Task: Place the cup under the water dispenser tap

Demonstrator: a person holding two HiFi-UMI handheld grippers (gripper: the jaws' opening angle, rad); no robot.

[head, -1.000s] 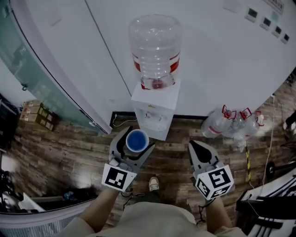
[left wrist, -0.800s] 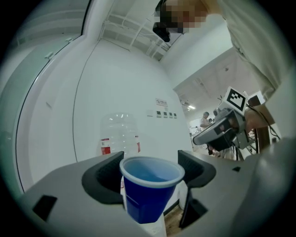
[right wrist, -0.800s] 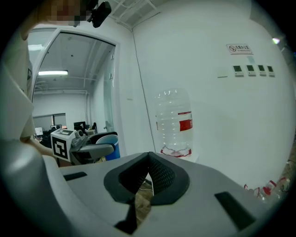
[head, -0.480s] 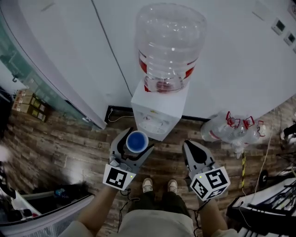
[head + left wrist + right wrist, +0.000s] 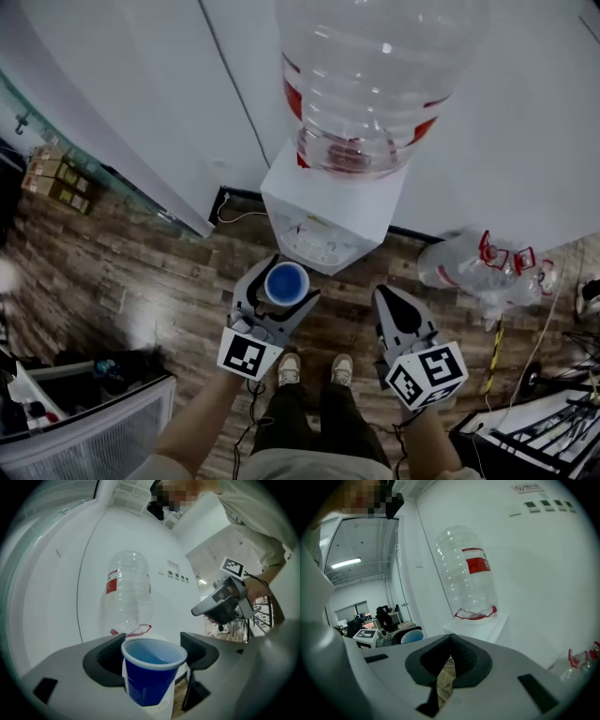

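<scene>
While the left gripper (image 5: 281, 287) clamped the blue cup (image 5: 151, 677) upright just before the water dispenser (image 5: 330, 225), a low, level approach seemed best (right gripper (image 5: 392, 298) jaws together, empty).

Your left gripper (image 5: 286, 281) reaches out ahead of you on the left and points away from you. Its jaws stand wide and press on either side of the blue cup (image 5: 152, 667), which sits upright between them. Its marker cube (image 5: 246, 354) is at the near end, just ahead of your bare left forearm (image 5: 202, 422). Your right gripper (image 5: 392, 302) is held alongside, well apart to the right, with its nose tipped slightly down. Its jaws are closed together with nothing between them. Its marker cube (image 5: 428, 373) sits just ahead of your right forearm (image 5: 436, 441).
</scene>
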